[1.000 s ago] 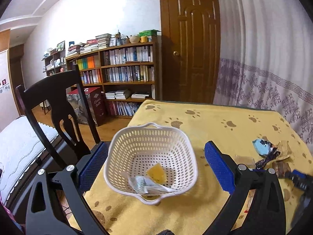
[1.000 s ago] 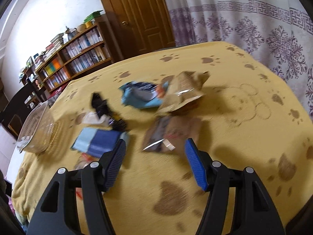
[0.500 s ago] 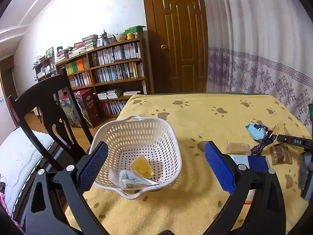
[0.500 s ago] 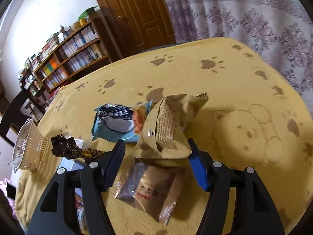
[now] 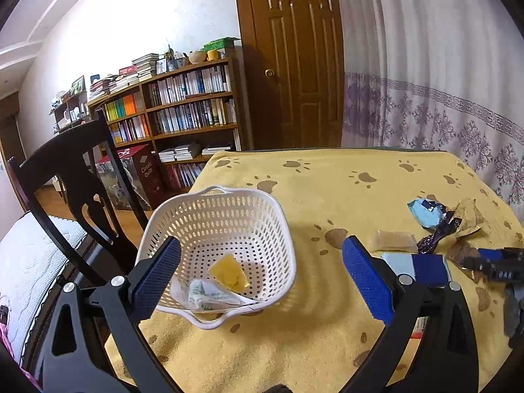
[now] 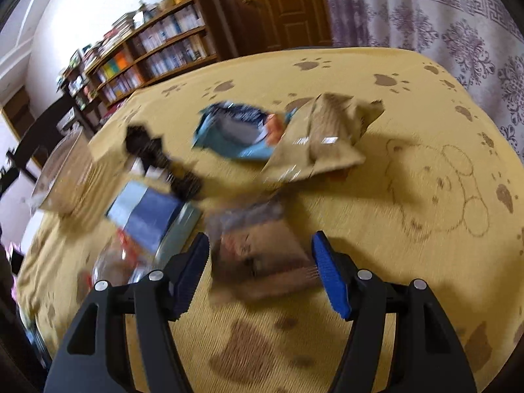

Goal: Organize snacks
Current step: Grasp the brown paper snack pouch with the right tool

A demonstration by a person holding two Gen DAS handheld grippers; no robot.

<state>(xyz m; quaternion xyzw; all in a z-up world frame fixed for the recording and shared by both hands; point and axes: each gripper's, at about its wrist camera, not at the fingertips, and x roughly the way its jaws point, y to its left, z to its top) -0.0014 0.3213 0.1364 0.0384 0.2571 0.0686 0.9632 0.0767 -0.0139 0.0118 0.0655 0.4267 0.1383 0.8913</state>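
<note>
Two snacks sit in the white basket (image 5: pixel 226 226); both jaws gape empty; the right gripper (image 6: pixel 260 268) straddles a brown packet (image 6: pixel 262 258) on the desk; overlapping wrappers could snag.

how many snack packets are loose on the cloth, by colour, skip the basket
blue: 2, light blue packet, blue and white packet
tan or brown: 3, tan bag, pale tan packet, brown packet
dark: 1, dark wrapper
clear and red: 1, clear and red packet
total: 7
</note>
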